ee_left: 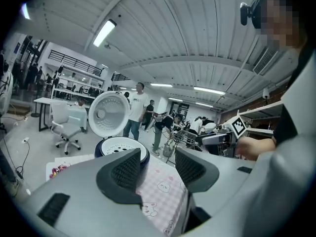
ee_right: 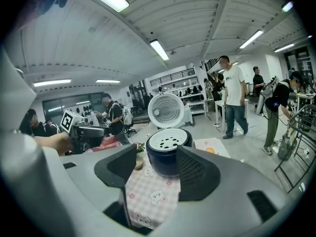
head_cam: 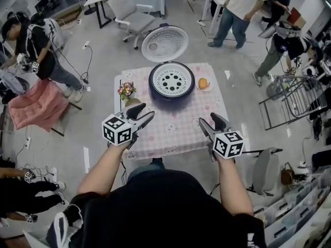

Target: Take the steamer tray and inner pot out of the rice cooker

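Dark blue rice cooker (head_cam: 151, 82) on the far side of a table with a pink checked cloth (head_cam: 178, 130), lid (head_cam: 164, 44) tipped open, white holed steamer tray (head_cam: 171, 80) seated in its mouth, left gripper (head_cam: 144, 113) and right gripper (head_cam: 208, 120) both spread, empty, over the near edge, well apart from the cooker.

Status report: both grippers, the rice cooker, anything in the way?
Left gripper open, empty. Right gripper open, empty. Steamer tray sits in rice cooker, lid up. Flowers beside it.

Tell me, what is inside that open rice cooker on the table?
A white steamer tray with round holes sits in the top of the rice cooker. It covers everything beneath, so nothing under it can be seen.
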A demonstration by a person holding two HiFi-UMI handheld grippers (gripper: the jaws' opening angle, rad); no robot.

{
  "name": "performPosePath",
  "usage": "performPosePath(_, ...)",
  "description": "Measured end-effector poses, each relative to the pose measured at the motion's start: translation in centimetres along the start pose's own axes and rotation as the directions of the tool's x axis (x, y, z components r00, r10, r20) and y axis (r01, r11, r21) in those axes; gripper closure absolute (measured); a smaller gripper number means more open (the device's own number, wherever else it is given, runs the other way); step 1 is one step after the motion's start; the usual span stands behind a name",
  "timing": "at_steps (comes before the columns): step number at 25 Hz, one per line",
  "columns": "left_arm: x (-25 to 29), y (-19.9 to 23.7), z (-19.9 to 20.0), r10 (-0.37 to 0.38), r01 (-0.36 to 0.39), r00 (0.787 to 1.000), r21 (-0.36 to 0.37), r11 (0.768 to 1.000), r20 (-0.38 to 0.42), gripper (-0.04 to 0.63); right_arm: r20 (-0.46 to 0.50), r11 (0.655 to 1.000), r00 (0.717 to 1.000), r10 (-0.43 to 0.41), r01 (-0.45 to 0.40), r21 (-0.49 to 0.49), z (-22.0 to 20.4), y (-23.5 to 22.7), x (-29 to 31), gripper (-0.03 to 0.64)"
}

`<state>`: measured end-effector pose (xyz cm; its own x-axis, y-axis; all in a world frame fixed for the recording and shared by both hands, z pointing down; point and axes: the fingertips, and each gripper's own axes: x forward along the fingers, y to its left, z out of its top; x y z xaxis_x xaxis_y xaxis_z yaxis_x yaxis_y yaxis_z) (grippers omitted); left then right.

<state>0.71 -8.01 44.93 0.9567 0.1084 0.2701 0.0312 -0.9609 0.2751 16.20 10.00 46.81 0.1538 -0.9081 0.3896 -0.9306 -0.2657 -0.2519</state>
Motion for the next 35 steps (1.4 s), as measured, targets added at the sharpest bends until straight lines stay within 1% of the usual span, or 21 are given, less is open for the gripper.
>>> performPosePath(8,1.7,4.7,1.1,-0.024,0.025,1.000,-0.059,0.998,0.018,0.368,-0.009,1.000,1.000,-0.002,0.002,-0.028,2.4,-0.2,4.0,0.356)
performPosePath(14,3.0,8.1,2.4,-0.047,0.048,0.999,-0.050,0.998,0.012,0.368,-0.019,0.999,1.000,-0.014,0.013,-0.038,4.1,-0.5,7.5,0.357)
performPosePath(18,2.6,10.2,3.3,-0.033,0.034,0.999,-0.054,0.998,0.019,0.369,-0.050,0.998,0.999,0.008,-0.012,-0.067,4.9,0.1,9.6,0.356)
performPosePath(22,2.2,11.6,3.3,-0.027,0.028,0.999,-0.058,0.998,0.021,0.369,-0.080,0.995,0.997,0.018,-0.026,-0.099,5.7,-0.2,11.6,0.356)
performPosePath(24,1.9,12.4,3.4,-0.026,0.027,0.999,-0.068,0.997,0.027,0.368,-0.111,0.991,0.993,0.030,-0.044,-0.123,5.9,0.1,13.2,0.356)
performPosePath(29,1.4,13.7,3.0,-0.016,0.018,1.000,-0.093,0.996,0.026,0.369,-0.232,0.970,0.970,0.075,-0.125,-0.207,5.3,1.2,16.9,0.356)
performPosePath(35,1.2,14.4,2.7,0.008,-0.007,1.000,-0.101,0.995,0.017,0.368,-0.355,0.946,0.929,0.109,-0.206,-0.250,3.7,1.7,20.8,0.365)
